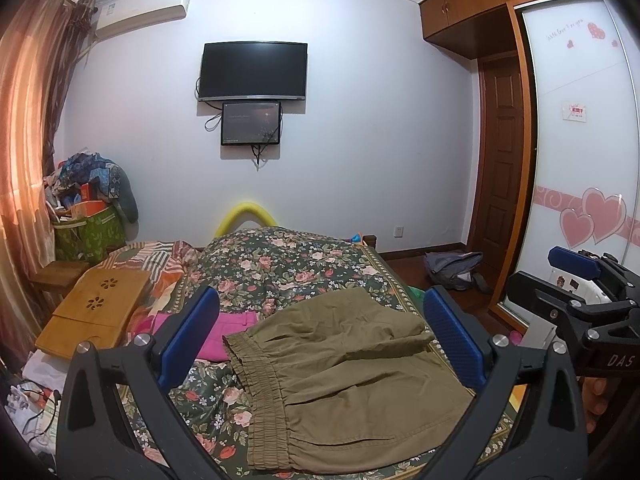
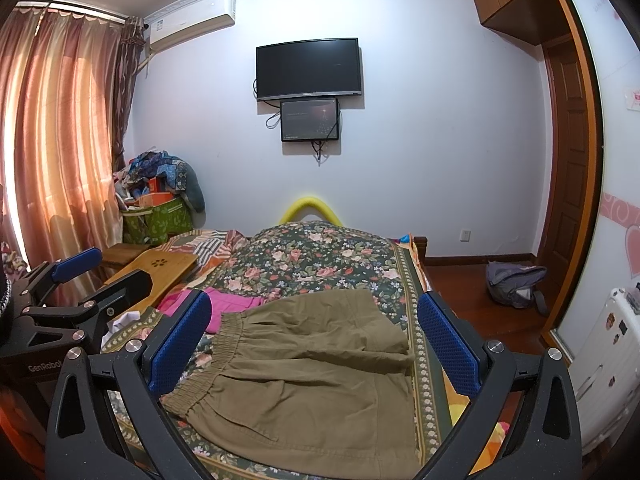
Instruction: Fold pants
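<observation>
We see the olive-green pants (image 1: 344, 376) lying folded on the floral bedspread (image 1: 288, 264) near the foot end of the bed, the elastic waistband (image 1: 256, 392) turned toward the left and one folded layer resting on top of the lower layer, its edge running across the upper right of the garment. In the right wrist view the same pants (image 2: 304, 376) occupy the middle of the frame, flat and touched by neither tool. We note the left gripper (image 1: 320, 344) held above the garment with its blue-padded fingers (image 1: 192, 336) spread wide on either side of it, gripping nothing; the right gripper (image 2: 316, 344) is likewise spread apart and empty above the fabric. Each tool appears at the edge of the other camera's frame, the two held side by side. Just beyond the waistband we find a pink garment (image 1: 228, 332) lying on the bedspread, partly tucked behind the pants. To the left stands a wooden lap table (image 1: 96, 312), and behind it a green bag (image 1: 88, 236) heaped with clothing beside the curtain (image 2: 60, 128). On the far wall hang a television (image 1: 254, 71) and a smaller screen (image 1: 251, 123); a grey backpack (image 2: 514, 284) lies on the floor at right.
</observation>
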Action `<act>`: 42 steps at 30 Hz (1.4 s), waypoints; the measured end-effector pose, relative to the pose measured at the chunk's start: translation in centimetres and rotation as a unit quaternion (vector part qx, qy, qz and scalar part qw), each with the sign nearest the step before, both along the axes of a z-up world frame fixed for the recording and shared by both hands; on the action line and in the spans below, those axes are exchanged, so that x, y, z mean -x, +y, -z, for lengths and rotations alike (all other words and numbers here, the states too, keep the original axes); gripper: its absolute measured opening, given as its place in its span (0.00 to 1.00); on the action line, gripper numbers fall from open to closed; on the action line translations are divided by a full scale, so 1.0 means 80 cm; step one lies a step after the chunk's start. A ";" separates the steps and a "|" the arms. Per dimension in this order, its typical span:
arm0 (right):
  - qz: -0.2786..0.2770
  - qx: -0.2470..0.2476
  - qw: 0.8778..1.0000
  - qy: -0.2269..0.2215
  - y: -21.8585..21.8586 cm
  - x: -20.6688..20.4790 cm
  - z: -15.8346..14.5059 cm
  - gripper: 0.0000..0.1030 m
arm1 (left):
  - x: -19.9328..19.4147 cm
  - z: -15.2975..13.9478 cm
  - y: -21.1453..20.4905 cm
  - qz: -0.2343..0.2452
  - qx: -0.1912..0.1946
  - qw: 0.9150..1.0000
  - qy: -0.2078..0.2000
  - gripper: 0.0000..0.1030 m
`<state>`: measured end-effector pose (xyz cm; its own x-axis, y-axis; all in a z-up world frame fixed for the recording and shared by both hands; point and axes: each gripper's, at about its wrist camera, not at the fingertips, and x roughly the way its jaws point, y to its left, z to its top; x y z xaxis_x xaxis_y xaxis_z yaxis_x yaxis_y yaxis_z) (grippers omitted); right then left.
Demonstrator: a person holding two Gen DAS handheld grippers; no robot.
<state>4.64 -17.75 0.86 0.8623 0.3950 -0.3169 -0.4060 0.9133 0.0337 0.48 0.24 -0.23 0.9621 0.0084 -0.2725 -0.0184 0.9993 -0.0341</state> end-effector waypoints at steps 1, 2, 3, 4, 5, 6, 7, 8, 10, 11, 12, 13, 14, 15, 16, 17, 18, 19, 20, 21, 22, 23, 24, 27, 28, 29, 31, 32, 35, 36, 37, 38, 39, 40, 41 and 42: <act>0.000 0.000 1.000 0.000 0.000 0.000 0.000 1.00 | 0.000 0.000 0.001 0.000 0.000 1.000 0.000 1.00; 0.000 0.000 1.000 0.000 0.000 0.000 0.000 0.99 | 0.000 0.000 0.001 0.000 0.000 1.000 0.000 1.00; 0.000 0.000 1.000 0.000 0.000 0.000 0.000 1.00 | 0.000 0.000 0.001 0.000 0.001 1.000 0.000 1.00; 0.000 0.000 1.000 0.000 -0.001 0.000 0.001 1.00 | 0.000 0.000 0.001 0.000 0.001 1.000 0.001 1.00; 0.000 0.000 1.000 0.000 0.000 0.000 0.001 1.00 | 0.000 0.000 0.001 0.000 0.001 1.000 0.000 1.00; 0.000 0.001 1.000 0.000 0.003 0.000 0.001 1.00 | 0.000 0.000 0.001 0.000 0.001 1.000 0.000 1.00; 0.000 0.000 1.000 0.000 0.002 0.000 0.001 1.00 | 0.000 0.000 0.001 0.000 0.001 1.000 0.000 1.00; -0.001 0.000 1.000 -0.001 0.002 0.000 0.001 1.00 | 0.000 0.000 0.001 0.000 0.001 1.000 0.000 1.00; -0.001 0.000 1.000 0.000 0.002 0.000 0.001 1.00 | -0.001 0.000 0.001 0.000 0.001 1.000 0.000 1.00; -0.001 0.000 1.000 -0.001 0.002 0.000 0.001 0.99 | -0.001 0.000 0.001 0.000 0.001 1.000 0.001 1.00; -0.001 0.001 1.000 -0.001 0.002 0.000 0.001 1.00 | 0.000 0.000 0.001 0.000 0.001 1.000 0.001 1.00; -0.001 0.001 1.000 -0.001 0.002 0.000 0.001 0.99 | 0.000 0.000 0.001 0.000 0.001 1.000 0.000 1.00; 0.000 0.001 1.000 -0.001 0.002 0.000 0.001 0.99 | 0.000 0.000 0.001 0.000 0.000 1.000 0.000 1.00; 0.000 0.000 1.000 0.000 0.002 0.000 0.001 0.99 | 0.000 0.000 0.001 0.000 0.000 1.000 0.000 1.00; -0.001 0.000 1.000 0.000 0.002 0.000 0.001 1.00 | 0.000 0.000 0.001 0.000 0.000 1.000 0.000 1.00; 0.000 0.001 1.000 0.000 0.002 0.000 0.000 1.00 | 0.000 -0.001 0.001 0.000 0.001 1.000 0.001 1.00; 0.000 0.000 1.000 0.000 0.002 0.000 0.001 1.00 | 0.000 0.000 0.001 0.000 0.001 1.000 0.000 1.00; -0.001 0.001 1.000 0.000 0.002 0.000 0.000 1.00 | 0.000 0.000 0.001 0.000 0.001 1.000 0.000 1.00; 0.000 0.001 1.000 0.000 0.002 0.000 0.000 0.99 | 0.000 0.000 0.001 0.000 0.002 1.000 0.000 1.00; 0.000 0.001 1.000 0.000 0.003 0.000 0.001 1.00 | 0.000 -0.001 0.001 0.000 0.002 1.000 0.000 1.00; -0.001 0.001 1.000 0.000 0.002 0.000 0.000 1.00 | 0.000 -0.001 0.001 0.000 0.001 1.000 0.000 1.00; -0.001 0.001 1.000 -0.001 0.002 0.000 0.000 0.99 | 0.000 -0.001 0.001 0.000 0.001 1.000 0.000 1.00; 0.000 0.001 1.000 0.000 0.003 -0.001 0.001 1.00 | 0.000 -0.001 0.001 0.000 0.000 1.000 0.000 1.00; -0.001 0.001 1.000 0.000 0.002 0.000 0.001 1.00 | 0.000 -0.001 0.000 0.000 -0.001 1.000 -0.001 1.00; -0.001 0.001 1.000 0.000 0.003 0.000 0.001 1.00 | 0.001 -0.001 0.000 0.000 -0.001 1.000 -0.001 1.00; -0.001 0.001 1.000 0.000 0.002 0.000 0.000 1.00 | 0.001 -0.001 0.000 0.000 -0.001 1.000 -0.001 1.00; -0.001 0.001 1.000 0.000 0.002 0.000 0.000 1.00 | 0.001 0.000 -0.001 -0.001 -0.003 1.000 -0.002 1.00; -0.001 0.001 1.000 0.000 0.002 0.000 0.000 1.00 | 0.001 0.000 -0.002 -0.001 -0.003 1.000 -0.002 1.00; 0.000 0.001 1.000 0.000 0.002 0.000 0.000 1.00 | 0.001 0.000 -0.002 -0.001 -0.002 1.000 -0.002 1.00; -0.001 0.001 1.000 0.000 0.002 0.000 0.001 1.00 | 0.001 0.000 -0.002 -0.001 -0.003 1.000 -0.002 1.00; -0.001 0.001 1.000 0.000 0.002 0.000 0.000 1.00 | 0.001 0.000 -0.002 -0.001 -0.002 1.000 -0.002 1.00; -0.001 0.001 1.000 0.000 0.002 0.000 0.000 1.00 | 0.001 0.000 -0.002 -0.001 -0.002 1.000 -0.002 1.00; -0.001 0.002 1.000 0.000 0.003 0.000 0.001 1.00 | 0.001 0.001 -0.003 -0.001 -0.002 1.000 -0.001 1.00; -0.001 0.001 1.000 0.001 0.002 0.000 0.000 1.00 | 0.001 0.001 -0.003 -0.001 -0.002 1.000 -0.001 1.00; -0.001 0.002 1.000 0.001 0.003 -0.001 0.001 1.00 | 0.000 0.001 -0.003 -0.002 -0.002 1.000 -0.001 1.00; -0.001 0.002 1.000 0.001 0.002 -0.001 0.001 0.99 | 0.001 0.001 -0.003 -0.002 -0.002 1.000 -0.001 1.00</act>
